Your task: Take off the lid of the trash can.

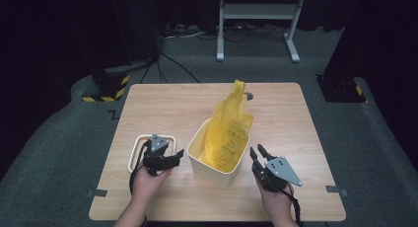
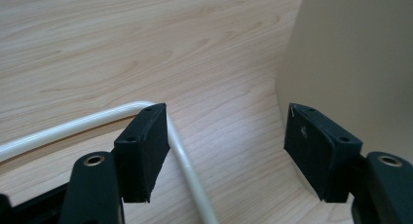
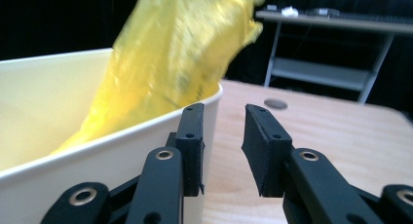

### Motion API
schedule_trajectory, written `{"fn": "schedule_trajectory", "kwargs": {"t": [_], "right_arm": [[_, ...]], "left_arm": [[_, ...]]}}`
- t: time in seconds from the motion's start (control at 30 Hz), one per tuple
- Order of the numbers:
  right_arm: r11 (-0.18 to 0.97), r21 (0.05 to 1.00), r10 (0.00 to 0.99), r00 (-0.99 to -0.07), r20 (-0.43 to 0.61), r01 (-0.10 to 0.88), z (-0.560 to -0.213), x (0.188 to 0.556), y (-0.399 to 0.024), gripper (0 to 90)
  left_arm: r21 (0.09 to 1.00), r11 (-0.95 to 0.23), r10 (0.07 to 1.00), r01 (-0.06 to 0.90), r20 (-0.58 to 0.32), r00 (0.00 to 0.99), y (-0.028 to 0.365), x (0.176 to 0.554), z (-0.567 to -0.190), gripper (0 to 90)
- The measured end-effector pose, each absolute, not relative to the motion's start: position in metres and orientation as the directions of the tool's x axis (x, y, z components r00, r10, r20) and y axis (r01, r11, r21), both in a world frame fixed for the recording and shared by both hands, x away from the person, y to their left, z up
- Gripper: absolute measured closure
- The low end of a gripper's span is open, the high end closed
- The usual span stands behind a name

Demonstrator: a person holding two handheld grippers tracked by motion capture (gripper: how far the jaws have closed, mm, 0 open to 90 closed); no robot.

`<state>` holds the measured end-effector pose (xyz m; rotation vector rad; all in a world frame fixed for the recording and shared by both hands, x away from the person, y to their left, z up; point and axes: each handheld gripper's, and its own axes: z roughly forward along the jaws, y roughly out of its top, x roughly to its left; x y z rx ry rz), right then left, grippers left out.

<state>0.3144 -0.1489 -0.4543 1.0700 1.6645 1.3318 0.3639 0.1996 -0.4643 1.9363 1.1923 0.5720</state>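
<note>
Yellow plastic bag (image 1: 229, 126) stands in a cream bin (image 1: 215, 169) near the middle of the wooden table (image 1: 296, 123), its lower part down inside, its upper part rising well above the rim. Long axis close to upright, leaning to the far right, the twisted tip pointing up and away from the person. Right tool (image 1: 257, 153) sits just beside the bin's right wall, jaws parted moderately and holding nothing; in the right gripper view (image 3: 223, 131) one pad is at the bin's corner, whether touching I cannot tell. Left tool (image 1: 178, 154) lies near the bin's left side, jaws apart with nothing between them; the left gripper view (image 2: 226, 136) shows one pad over a corner of the white wire frame (image 1: 135, 147) lying flat on the table. Risks, as I judge them: the film is thin and slack, so a pinch may slip or tear it; a tool closing on the rim could tip or slide the light bin; the left tool could snag the frame.
</note>
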Motion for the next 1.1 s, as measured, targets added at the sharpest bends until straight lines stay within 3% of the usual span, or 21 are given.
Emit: {"fn": "schedule_trajectory", "kwargs": {"t": [0.37,0.67,0.93,1.1], "right_arm": [[0.14,0.97,0.922,-0.383,-0.055,0.198,-0.465,0.321,-0.138,69.3],[0.134,0.972,0.932,-0.357,-0.058,0.194,-0.463,0.349,-0.142,68.2],[0.149,0.986,0.93,-0.348,-0.115,0.073,-0.428,0.358,-0.143,67.3],[0.156,0.986,0.913,-0.39,-0.12,0.06,-0.406,0.372,-0.128,60.7]], "left_arm": [[0.813,-0.262,0.876,0.52,-0.026,0.482,0.182,0.363,-0.463,33.7],[0.821,-0.275,0.87,0.501,-0.009,0.493,0.168,0.364,-0.462,32.8],[0.823,-0.26,0.871,0.505,-0.026,0.49,0.169,0.365,-0.462,32.6],[0.828,-0.254,0.874,0.5,-0.025,0.486,0.17,0.364,-0.461,32.6]]}}
